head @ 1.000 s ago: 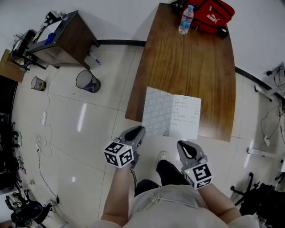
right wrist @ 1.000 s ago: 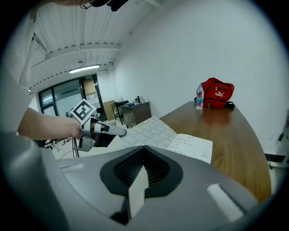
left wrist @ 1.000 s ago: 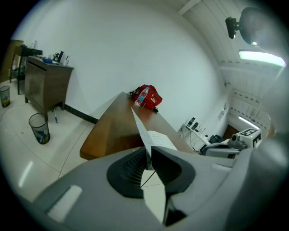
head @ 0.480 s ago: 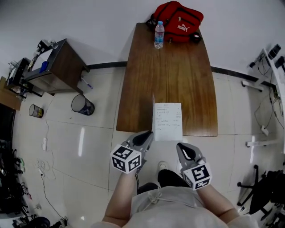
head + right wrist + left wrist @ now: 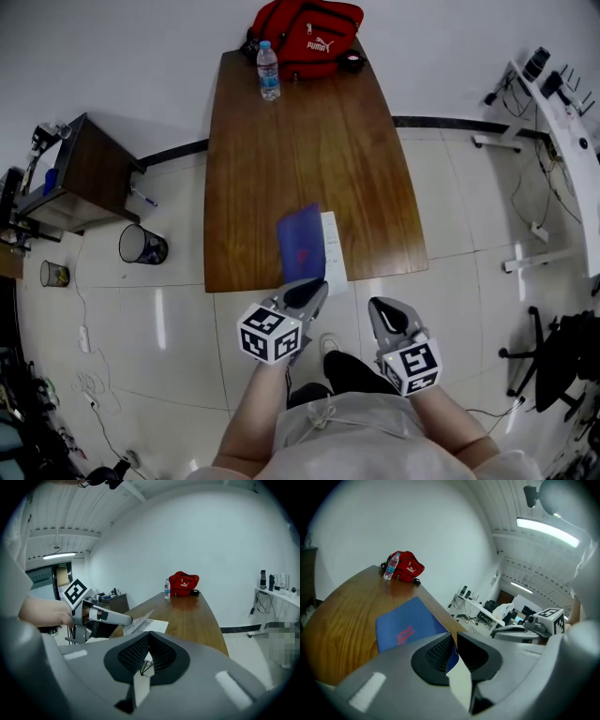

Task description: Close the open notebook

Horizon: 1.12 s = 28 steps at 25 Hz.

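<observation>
1 notebook [image 5: 302,242] lies at the near edge of 1 wooden table [image 5: 309,141], toward the middle of that edge. Its blue cover stands lifted and tilted over toward 1 white page [image 5: 332,246] that lies flat on the wood at its right. The page's near end reaches the table's edge or just over it; I cannot tell which.

The left gripper [image 5: 305,293] sits at the cover's near edge. In the left gripper view its 2 jaws are nearly together with the blue cover between the pads, and they are opening slightly. The right gripper [image 5: 386,317] hangs just off the near edge, over the floor and right of the notebook, touching nothing. Its 2 jaws meet at the tips with nothing between them.

At the far end stand 1 water bottle [image 5: 269,70] and 1 red bag [image 5: 307,36], close together and well apart from the notebook, with a long stretch of wood between. On the floor to the left are 1 wastebasket [image 5: 142,245] and 1 dark side cabinet [image 5: 80,183], well away from the table's left edge.
</observation>
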{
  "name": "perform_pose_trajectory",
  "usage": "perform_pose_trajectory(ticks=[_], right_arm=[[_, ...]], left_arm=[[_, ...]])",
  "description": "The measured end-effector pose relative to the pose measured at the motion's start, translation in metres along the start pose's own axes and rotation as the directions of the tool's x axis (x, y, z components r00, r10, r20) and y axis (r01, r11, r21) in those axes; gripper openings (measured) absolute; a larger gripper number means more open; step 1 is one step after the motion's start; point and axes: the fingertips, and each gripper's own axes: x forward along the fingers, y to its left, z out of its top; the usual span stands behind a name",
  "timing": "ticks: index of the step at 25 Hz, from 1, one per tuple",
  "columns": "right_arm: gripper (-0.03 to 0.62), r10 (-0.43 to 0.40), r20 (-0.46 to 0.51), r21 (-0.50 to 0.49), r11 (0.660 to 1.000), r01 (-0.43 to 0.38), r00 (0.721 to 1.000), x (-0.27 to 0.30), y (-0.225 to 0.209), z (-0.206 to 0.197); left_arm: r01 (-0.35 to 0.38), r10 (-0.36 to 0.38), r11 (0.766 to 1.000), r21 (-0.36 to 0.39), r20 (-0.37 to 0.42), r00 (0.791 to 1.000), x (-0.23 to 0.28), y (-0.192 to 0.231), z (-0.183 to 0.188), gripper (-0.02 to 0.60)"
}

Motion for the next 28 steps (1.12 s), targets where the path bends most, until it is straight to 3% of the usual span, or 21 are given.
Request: perform_pose_trajectory(ticks=[8,12,18,21,28], right_arm=[[0.007,-0.049,-0.052,0.059,0.997,0.052,0.997,0.0,-0.034,-0.035],[0.008,-0.074,-0.076,0.08,0.994,0.08,0.994,-0.002,-0.048,-0.05],[0.006,-0.101,-0.095,0.099,0.989,0.11,0.99,-0.005,-0.059,-0.063],[0.006,-0.097,-0.092,0.093,0.99,0.105,0.991,-0.006,-0.054,-0.063],[0.007,-0.056,-0.048,0.063,0.996,0.059,0.997,-0.019,-0.018,-0.052]], left_arm=[[0.041,-0.04,0.999,0.008,-0.116,0.992,0.061,0.0,-0.038,0.063],[0.023,-0.016,0.999,0.037,-0.187,0.982,0.081,0.009,-0.062,0.066],[0.001,0.019,0.996,0.084,-0.232,0.973,0.092,0.013,-0.077,0.08],[0.002,0.013,0.998,0.065,-0.223,0.975,0.092,0.008,-0.077,0.141],[-0.008,0.022,0.991,0.135,-0.103,0.994,0.05,-0.021,-0.041,0.152]])
